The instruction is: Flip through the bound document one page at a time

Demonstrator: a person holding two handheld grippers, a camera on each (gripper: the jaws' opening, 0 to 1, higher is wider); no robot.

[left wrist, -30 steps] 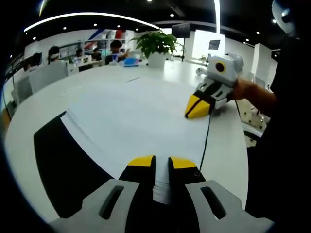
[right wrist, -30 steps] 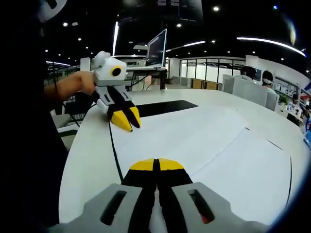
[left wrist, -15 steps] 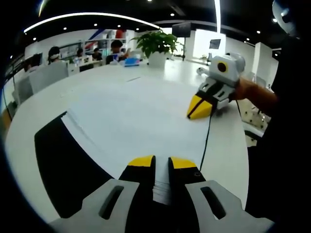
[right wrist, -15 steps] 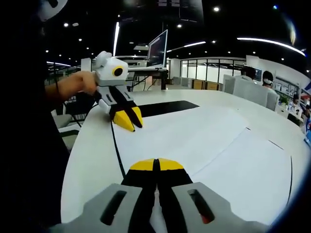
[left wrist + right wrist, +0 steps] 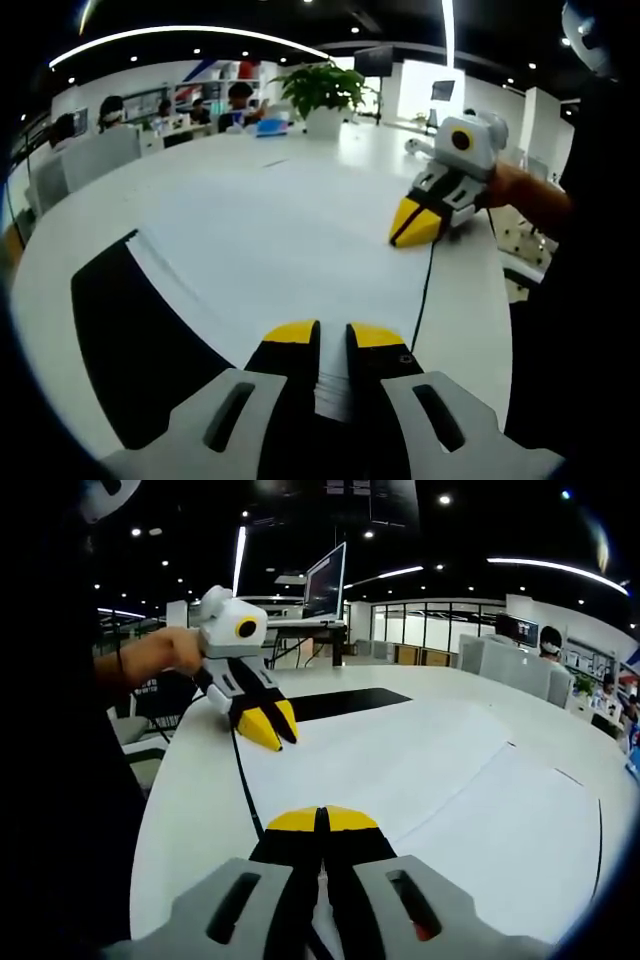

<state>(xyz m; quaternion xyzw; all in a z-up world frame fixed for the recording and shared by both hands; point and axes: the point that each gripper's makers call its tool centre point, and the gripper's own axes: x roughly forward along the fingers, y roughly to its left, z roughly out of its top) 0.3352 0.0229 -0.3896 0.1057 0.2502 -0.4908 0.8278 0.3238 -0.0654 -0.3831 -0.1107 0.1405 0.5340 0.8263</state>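
Jaws of the left gripper [image 5: 333, 330] stand a narrow gap apart, and the stacked page edges of the bound document [image 5: 290, 240] sit in that gap at the document's near edge; whether the pads press the sheets cannot be told. The right gripper [image 5: 321, 816] has its yellow-tipped jaws pressed together, and a white page edge shows just below the tips between the black fingers, so it looks pinched on a page at the document's side edge.

No brand, label or writing can be read anywhere in either view.

The document lies open on a white table [image 5: 110, 215], its white pages spread wide, with a black cover [image 5: 130, 340] showing at its left edge in the left gripper view and at the far end [image 5: 345, 701] in the right gripper view. A thin black line runs along the page edge near each gripper.

Seen from the left gripper view, the right gripper [image 5: 415, 225] rests its closed tips at the document's right edge, a hand [image 5: 510, 185] behind it. Seen from the right gripper view, the left gripper [image 5: 268, 727] touches the document's left edge.

A potted plant [image 5: 320, 95] stands at the table's far edge. Beyond it are seated people, shelves, a monitor [image 5: 325, 578] and ceiling strip lights in an open office.
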